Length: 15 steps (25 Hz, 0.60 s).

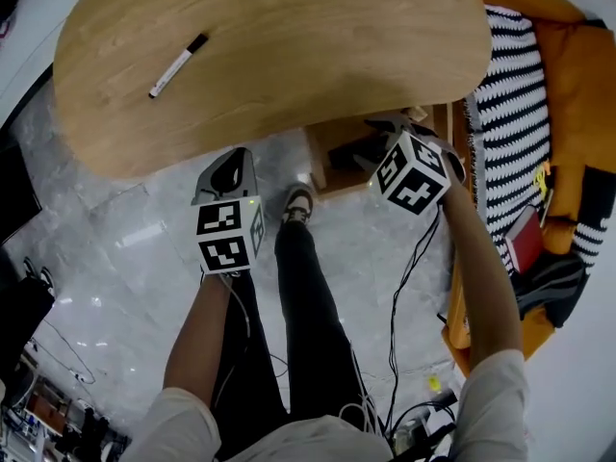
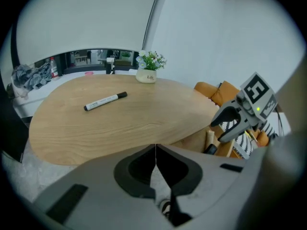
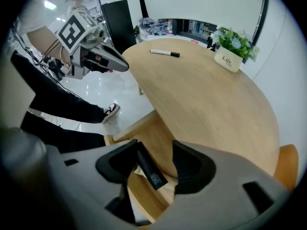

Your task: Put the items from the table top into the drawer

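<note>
Oak-toned and oval, the table top fills the upper half of the head view. One black-capped marker lies on it at upper left, its long axis slanting from lower left to upper right. The left gripper hangs just off the table's near edge, below and right of the marker. The right gripper is over the open drawer under the table's right end, well apart from the marker. In the left gripper view the jaws are pressed together with nothing between them. The marker lies ahead toward the upper left, nearly crosswise to the line of the jaws, with a potted plant beyond it. In the right gripper view the jaws stand apart above the drawer. A black oblong item lies down inside it, seen through the gap and not pinched. The left gripper looks the nearer to the marker; it would have to part its jaws and straddle the barrel across its length.
</note>
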Available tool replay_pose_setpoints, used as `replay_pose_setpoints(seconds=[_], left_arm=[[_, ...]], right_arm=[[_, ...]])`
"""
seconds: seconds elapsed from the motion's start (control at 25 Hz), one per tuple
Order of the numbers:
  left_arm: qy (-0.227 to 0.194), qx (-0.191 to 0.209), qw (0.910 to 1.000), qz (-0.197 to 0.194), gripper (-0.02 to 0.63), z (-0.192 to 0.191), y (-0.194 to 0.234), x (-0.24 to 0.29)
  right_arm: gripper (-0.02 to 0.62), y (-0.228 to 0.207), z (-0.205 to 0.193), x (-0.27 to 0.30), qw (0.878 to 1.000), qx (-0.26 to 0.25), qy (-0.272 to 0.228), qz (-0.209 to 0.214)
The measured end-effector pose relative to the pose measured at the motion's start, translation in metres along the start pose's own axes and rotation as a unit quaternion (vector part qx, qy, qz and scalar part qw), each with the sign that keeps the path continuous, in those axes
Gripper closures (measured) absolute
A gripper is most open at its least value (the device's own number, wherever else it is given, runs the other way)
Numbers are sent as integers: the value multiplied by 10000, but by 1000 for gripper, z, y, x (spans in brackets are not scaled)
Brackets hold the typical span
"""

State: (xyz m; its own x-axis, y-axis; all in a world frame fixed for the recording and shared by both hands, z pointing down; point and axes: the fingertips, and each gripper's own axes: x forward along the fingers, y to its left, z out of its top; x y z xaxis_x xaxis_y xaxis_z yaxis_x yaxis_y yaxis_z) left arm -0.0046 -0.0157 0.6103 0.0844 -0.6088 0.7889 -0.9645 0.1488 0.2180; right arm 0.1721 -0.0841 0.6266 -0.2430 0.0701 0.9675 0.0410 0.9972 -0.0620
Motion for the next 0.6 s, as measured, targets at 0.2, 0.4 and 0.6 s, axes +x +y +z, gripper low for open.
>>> replay_pose_setpoints(seconds=[0.2, 0.4, 0.6], left_arm=[[-123, -148, 9995, 242, 595, 5, 45, -20], [-262, -422, 9975, 499, 595, 6, 88, -41], [-416, -765, 9932, 771, 595, 9, 132, -52]], right_arm=[[374, 4, 51, -2, 9994, -352, -54, 10], [376, 9, 100, 3, 9965, -831, -12, 92], [374, 3, 149, 15, 9914, -1294, 57, 166]])
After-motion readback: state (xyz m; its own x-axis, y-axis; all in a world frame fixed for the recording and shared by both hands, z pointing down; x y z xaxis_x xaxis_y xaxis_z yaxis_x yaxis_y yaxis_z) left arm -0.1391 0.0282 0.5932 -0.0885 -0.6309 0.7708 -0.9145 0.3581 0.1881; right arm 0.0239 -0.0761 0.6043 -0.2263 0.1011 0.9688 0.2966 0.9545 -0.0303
